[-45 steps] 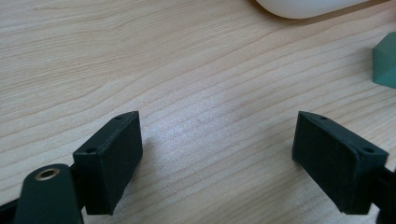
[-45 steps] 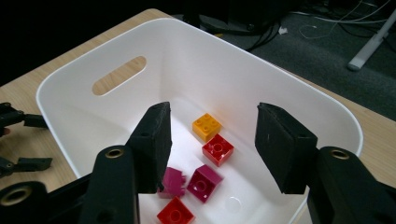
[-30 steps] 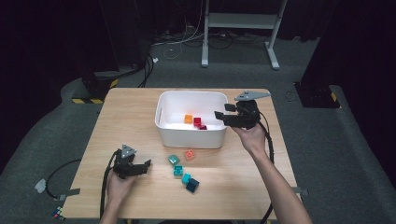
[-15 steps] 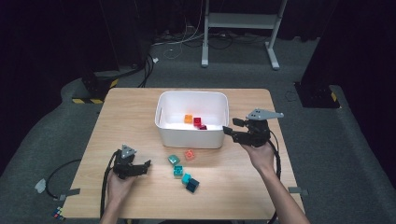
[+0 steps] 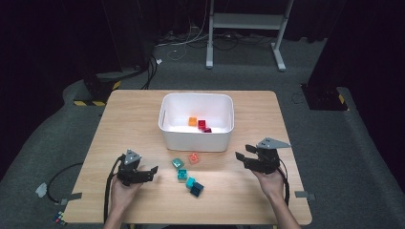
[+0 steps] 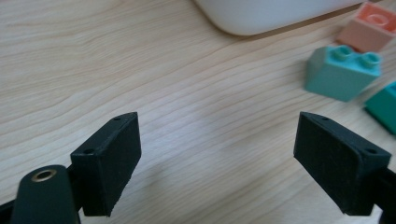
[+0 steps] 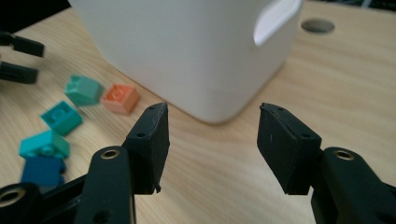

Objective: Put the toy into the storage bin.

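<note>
Several toy bricks lie in front of a white bin: a salmon one, a mint one, a teal one, a cyan one and a dark blue one. Inside the bin sit an orange brick and red bricks. My left gripper rests low on the table left of the bricks, open and empty, with the mint brick ahead to the right. My right gripper is open and empty, facing the bin's corner.
The wooden table has bare room on the left and right of the bin. A round hole is in the tabletop past the bin. My left gripper's jaws show beyond the bricks. Cables trail off the table's near left edge.
My right gripper has come down from over the bin's right rim to low above the table in front of the bin's right corner. The left gripper has stayed put.
</note>
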Available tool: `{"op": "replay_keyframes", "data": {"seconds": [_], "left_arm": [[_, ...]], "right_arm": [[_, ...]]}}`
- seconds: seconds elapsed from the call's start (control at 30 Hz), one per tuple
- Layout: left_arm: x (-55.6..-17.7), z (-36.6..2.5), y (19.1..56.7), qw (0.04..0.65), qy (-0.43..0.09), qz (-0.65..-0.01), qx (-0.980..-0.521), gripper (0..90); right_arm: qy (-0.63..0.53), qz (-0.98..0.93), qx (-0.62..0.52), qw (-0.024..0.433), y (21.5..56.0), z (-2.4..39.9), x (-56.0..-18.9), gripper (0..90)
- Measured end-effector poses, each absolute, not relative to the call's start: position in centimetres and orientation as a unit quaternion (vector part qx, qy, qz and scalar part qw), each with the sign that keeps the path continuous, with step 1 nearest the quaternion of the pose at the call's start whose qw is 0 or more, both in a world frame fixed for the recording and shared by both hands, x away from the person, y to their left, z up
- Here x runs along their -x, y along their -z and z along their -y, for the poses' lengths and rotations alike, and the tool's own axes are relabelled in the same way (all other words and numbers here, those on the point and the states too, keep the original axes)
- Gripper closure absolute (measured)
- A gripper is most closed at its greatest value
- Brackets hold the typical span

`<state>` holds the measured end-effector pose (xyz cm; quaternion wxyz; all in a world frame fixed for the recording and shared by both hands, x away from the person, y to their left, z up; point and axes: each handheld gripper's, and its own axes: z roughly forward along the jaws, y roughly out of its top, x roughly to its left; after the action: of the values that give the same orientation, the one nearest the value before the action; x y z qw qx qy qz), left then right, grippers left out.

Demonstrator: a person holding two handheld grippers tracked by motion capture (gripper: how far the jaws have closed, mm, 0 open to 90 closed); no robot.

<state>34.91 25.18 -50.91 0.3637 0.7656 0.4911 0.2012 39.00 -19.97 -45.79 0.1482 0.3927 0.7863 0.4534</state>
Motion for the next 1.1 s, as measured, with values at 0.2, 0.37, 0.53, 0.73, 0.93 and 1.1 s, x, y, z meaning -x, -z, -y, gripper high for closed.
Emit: {"op": "replay_keyframes", "data": {"seconds": [0.2,0.37,0.53,0.73,0.93,1.1], "left_arm": [[-34.8,-23.8,50.1,0.377,-0.195,-0.472,-0.772,15.0],[-34.9,-22.5,49.4,0.386,-0.187,-0.457,-0.779,15.2],[-35.2,-21.4,49.1,0.391,-0.177,-0.446,-0.786,16.1],[-35.8,-20.3,49.1,0.392,-0.165,-0.442,-0.790,19.3],[-36.7,-19.4,49.3,0.390,-0.165,-0.438,-0.793,25.0],[-37.2,-18.6,49.9,0.379,-0.174,-0.434,-0.799,31.3]], "right_arm": [[-0.421,-0.788,-0.423,0.153,48.8,20.9,-38.5,40.7],[-0.385,-0.797,-0.432,0.173,50.6,20.7,-38.4,40.3],[-0.366,-0.801,-0.441,0.171,51.9,20.5,-38.7,40.3],[-0.360,-0.803,-0.440,0.179,52.3,20.3,-38.7,39.9],[-0.348,-0.811,-0.429,0.194,52.3,19.9,-38.5,38.7],[-0.349,-0.811,-0.428,0.193,52.3,19.9,-38.5,38.5]]}}
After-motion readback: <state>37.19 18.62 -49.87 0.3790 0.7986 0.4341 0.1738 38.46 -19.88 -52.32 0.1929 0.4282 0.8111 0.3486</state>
